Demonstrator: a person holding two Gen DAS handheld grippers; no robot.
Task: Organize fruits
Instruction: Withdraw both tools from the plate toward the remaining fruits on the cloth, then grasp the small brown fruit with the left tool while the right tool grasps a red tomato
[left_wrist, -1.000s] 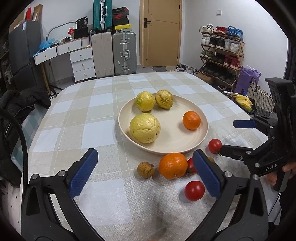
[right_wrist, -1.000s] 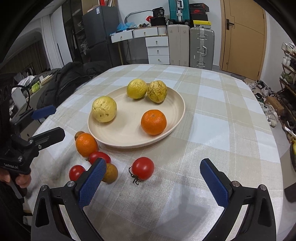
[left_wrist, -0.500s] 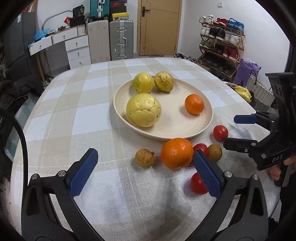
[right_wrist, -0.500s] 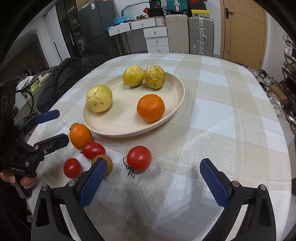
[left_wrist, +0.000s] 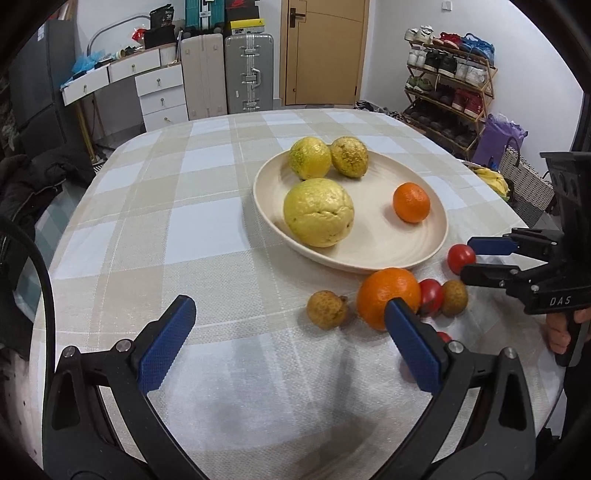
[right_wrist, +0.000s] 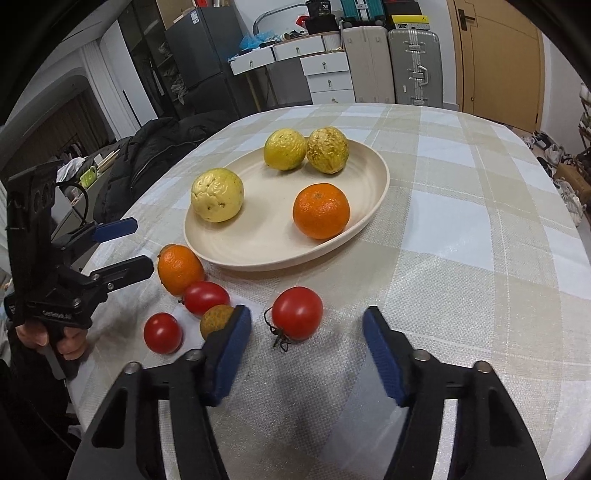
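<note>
Spreading wide above the checked tablecloth, the left gripper grasps nothing; its right pad sits just in front of the loose orange. The right gripper is likewise released, fingers apart, with the stemmed tomato just ahead of the gap between them.

Taking the cream plate as landmark: 6 pieces lie on the cloth on its near side. The right wrist view shows the small tomato whole, while the left wrist view hides most of it behind a finger. The left wrist view shows a brown-speckled fruit left of the loose orange, which the right wrist view does not show. An oval tomato and another brown fruit cluster beside the orange.

On the plate sit 4 fruits: a wrinkled pale yellow one near its left rim, an orange toward its right, and 2 rough yellow-green ones touching at its far edge.
</note>
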